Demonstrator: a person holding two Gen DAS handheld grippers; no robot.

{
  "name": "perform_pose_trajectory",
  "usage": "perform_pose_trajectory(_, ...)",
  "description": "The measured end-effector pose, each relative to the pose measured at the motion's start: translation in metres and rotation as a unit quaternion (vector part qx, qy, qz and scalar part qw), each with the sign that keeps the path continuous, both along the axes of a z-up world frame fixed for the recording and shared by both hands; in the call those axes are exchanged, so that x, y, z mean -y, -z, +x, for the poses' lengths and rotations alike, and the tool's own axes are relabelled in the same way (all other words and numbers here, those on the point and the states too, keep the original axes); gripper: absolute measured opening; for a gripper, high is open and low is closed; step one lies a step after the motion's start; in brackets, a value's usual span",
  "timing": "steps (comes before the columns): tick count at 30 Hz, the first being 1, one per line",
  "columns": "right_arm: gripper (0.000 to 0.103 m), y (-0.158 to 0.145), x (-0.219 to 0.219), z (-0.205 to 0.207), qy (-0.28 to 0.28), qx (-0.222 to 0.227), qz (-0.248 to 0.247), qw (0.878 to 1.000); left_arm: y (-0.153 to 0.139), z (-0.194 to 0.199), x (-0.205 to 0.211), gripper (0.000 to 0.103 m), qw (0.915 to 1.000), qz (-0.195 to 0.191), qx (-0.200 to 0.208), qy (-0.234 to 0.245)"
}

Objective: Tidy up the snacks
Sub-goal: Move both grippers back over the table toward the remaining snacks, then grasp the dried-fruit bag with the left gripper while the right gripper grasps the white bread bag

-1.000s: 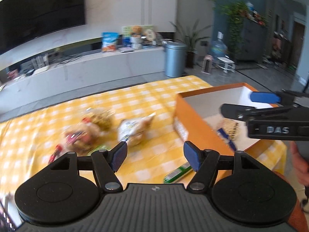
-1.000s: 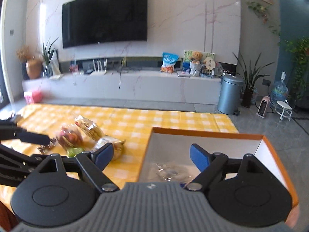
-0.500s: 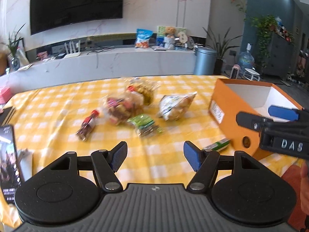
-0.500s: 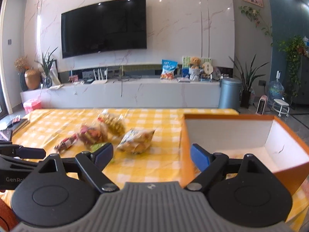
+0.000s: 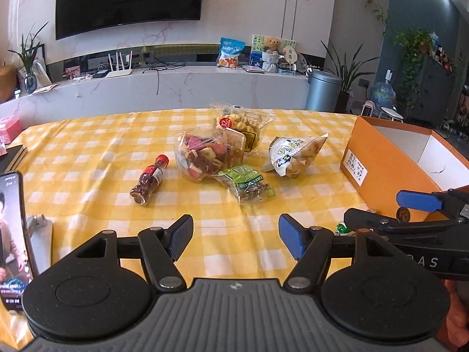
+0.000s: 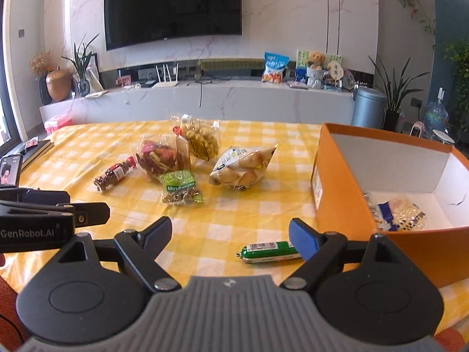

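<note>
Several snacks lie on the yellow checked tablecloth: a small red-capped bottle, a bag of mixed pink snacks, a bag of yellow puffs, a green packet and a white bag. A green sausage stick lies near the orange box, which holds a blue-and-white packet. My left gripper is open and empty, above the cloth short of the snacks. My right gripper is open and empty, its right finger beside the sausage stick.
A phone on a stand plays video at the table's left edge, with a dark book behind it. A TV, a marble console, plants and a bin stand beyond the table.
Both views have swung left, from the box to the snack pile. The snacks now sit centred and sharp. Both grippers stay open.
</note>
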State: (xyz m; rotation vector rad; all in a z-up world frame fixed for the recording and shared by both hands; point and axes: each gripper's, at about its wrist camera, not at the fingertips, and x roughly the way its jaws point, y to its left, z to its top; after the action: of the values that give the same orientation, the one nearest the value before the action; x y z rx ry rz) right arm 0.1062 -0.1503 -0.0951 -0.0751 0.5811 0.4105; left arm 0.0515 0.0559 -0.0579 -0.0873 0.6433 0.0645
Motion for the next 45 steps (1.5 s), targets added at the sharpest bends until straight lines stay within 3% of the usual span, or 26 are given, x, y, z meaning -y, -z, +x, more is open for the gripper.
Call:
perform_pose_trajectory(7,0.089,0.002,-0.016,0.035,-0.004,-0.016,0.000,1.000,0.002,0.028,-0.017,0.086,0.9988,0.042,0.003,0.023)
perform_pose_trajectory(12,0.090,0.002,-0.025,0.073,0.012,-0.040,0.033,0.999,-0.003,0.054,-0.039,0.091,0.9989,0.038,0.015,0.021)
perform_pose_trajectory(16,0.096,0.007,-0.034,0.102,0.032,-0.052,0.041,0.997,0.000,0.081,-0.055,0.091,0.9990,0.026,0.007,0.036)
perform_pose_trajectory(26,0.097,0.028,-0.045,0.156,0.061,-0.093,0.059,0.992,0.024,0.140,-0.066,0.094,0.9946,0.071,-0.021,0.073)
perform_pose_trajectory(29,0.097,0.033,-0.048,0.168,0.066,-0.100,0.063,0.991,0.030,0.150,-0.072,0.094,0.9961,0.057,-0.026,0.062)
perform_pose_trajectory(36,0.097,0.043,-0.052,0.188,0.069,-0.113,0.066,0.989,0.042,0.163,-0.090,0.099,0.9975,-0.021,-0.029,0.061)
perform_pose_trajectory(40,0.097,0.045,-0.051,0.195,0.072,-0.112,0.070,0.989,0.044,0.166,-0.089,0.099,0.9975,-0.025,-0.028,0.059)
perform_pose_trajectory(45,0.088,0.046,-0.052,0.199,0.073,-0.101,0.058,0.991,0.044,0.165,-0.081,0.093,0.9985,-0.008,-0.032,0.045)
